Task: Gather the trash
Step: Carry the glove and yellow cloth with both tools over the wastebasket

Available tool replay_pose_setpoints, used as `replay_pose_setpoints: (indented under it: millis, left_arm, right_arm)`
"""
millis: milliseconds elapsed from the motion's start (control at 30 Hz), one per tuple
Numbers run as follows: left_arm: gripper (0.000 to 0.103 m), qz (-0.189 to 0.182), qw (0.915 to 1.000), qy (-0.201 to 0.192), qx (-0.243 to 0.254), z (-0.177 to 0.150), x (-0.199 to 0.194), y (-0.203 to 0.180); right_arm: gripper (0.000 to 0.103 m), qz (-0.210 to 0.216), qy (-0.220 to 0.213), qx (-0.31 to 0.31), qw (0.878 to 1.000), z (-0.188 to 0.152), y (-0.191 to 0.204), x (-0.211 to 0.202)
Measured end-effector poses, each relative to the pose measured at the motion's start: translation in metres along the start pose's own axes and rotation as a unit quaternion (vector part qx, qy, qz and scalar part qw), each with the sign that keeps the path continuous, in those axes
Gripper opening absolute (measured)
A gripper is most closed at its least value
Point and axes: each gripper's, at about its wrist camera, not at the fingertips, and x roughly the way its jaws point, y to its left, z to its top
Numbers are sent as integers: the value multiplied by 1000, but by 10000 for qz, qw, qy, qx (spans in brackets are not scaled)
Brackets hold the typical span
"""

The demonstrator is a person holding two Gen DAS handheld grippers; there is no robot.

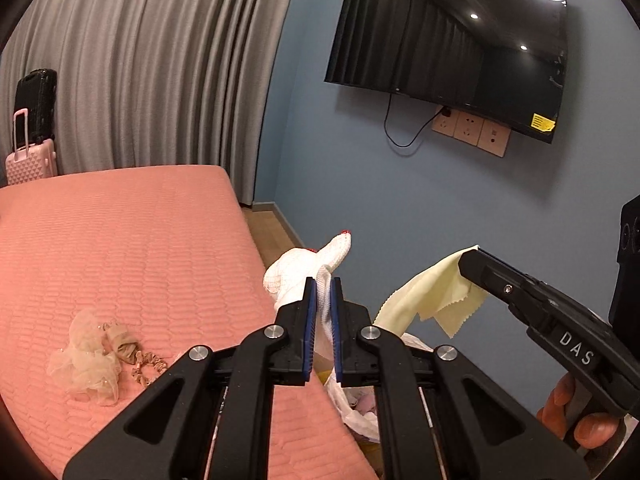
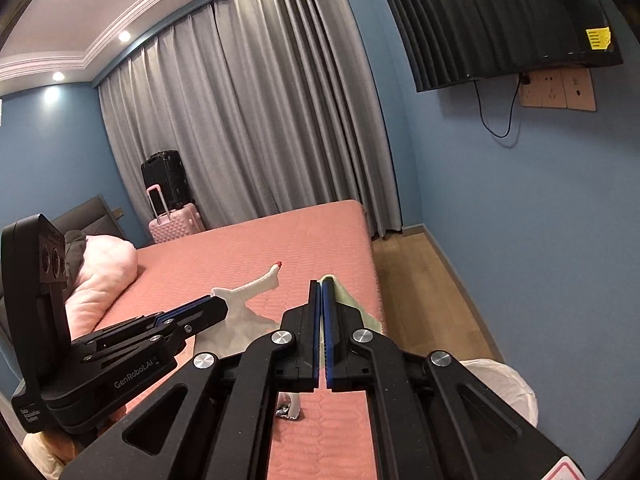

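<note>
Two grippers clenched | left gripper (image 1: 323,280): white sock (image 1: 304,268) | right gripper (image 2: 321,286): yellow cloth (image 1: 430,292)

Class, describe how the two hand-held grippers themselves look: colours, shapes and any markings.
Both are black, with angular linkage arms, silver round pivot bolts and blue finger pads. The left hand-held gripper reads "GenRobot.AI" on its body in the right wrist view; the right hand-held gripper reads "DAS" in the left wrist view.

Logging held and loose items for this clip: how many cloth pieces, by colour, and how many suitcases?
White cloth, in left gripper: 1
Pale yellow cloth, in right gripper: 1
Beige gauzy bundle on bed: 1
Suitcases, black and pink: 2
Total: 5
</note>
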Motion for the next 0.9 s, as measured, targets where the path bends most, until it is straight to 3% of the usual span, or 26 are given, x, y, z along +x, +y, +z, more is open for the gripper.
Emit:
replay_pose_setpoints:
  millis: [433, 900]
  left_arm:
    - [7, -444, 9981, 215, 365, -2, 31, -64]
    - [9, -719, 9939, 560, 619, -14, 72, -102]
  right_arm:
    - [2, -508, -101, 170, 9985, 1, -58, -36]
    - [2, -893, 144, 511, 9946, -20, -105, -29]
